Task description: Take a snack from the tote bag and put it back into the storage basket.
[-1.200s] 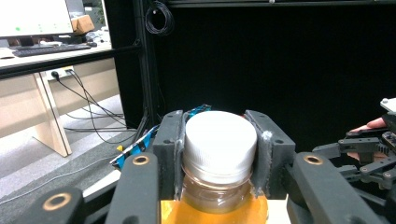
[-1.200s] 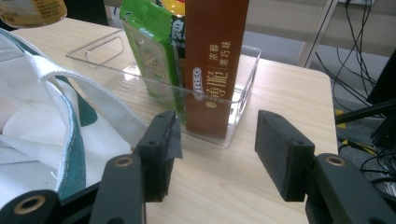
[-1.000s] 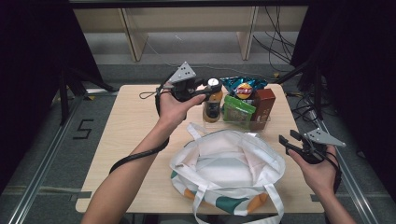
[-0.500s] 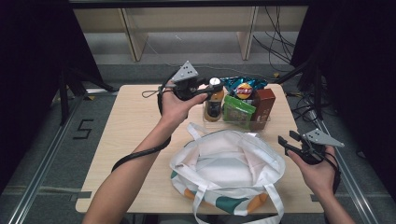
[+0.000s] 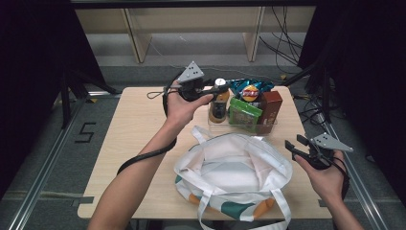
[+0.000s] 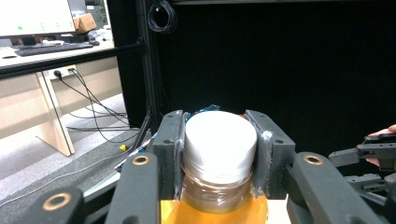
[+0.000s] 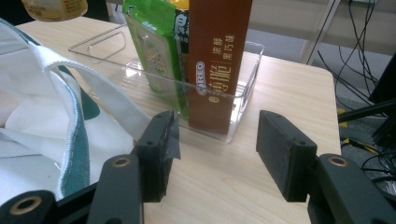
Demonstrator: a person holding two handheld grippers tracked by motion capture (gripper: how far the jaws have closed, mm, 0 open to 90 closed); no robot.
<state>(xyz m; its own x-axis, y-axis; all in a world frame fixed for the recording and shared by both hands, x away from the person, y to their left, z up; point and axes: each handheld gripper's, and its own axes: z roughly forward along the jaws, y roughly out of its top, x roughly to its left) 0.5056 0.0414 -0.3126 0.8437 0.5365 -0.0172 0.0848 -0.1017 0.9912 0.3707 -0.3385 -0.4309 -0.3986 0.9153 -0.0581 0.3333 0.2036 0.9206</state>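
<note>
From above, little has changed against the earlier frames: the left gripper sits at the same spot by the white cap of the amber plastic drink bottle, and the bottle stands where it did, at the left end of the clear plastic tray at the far side of the light wooden table. The right gripper has likewise kept its place, hanging near the table's right edge beside the white cloth tote bag with green and orange print.

In the left gripper view, the two black jaws are closed on the bottle's cap, pads pressed to either side; the amber body shows just below.

In the right gripper view, the jaws stand apart with nothing between them, over bare tabletop. Ahead, a tall brown biscuit box and a green snack packet stand in the tray; whether they touch is hard to tell.
</note>
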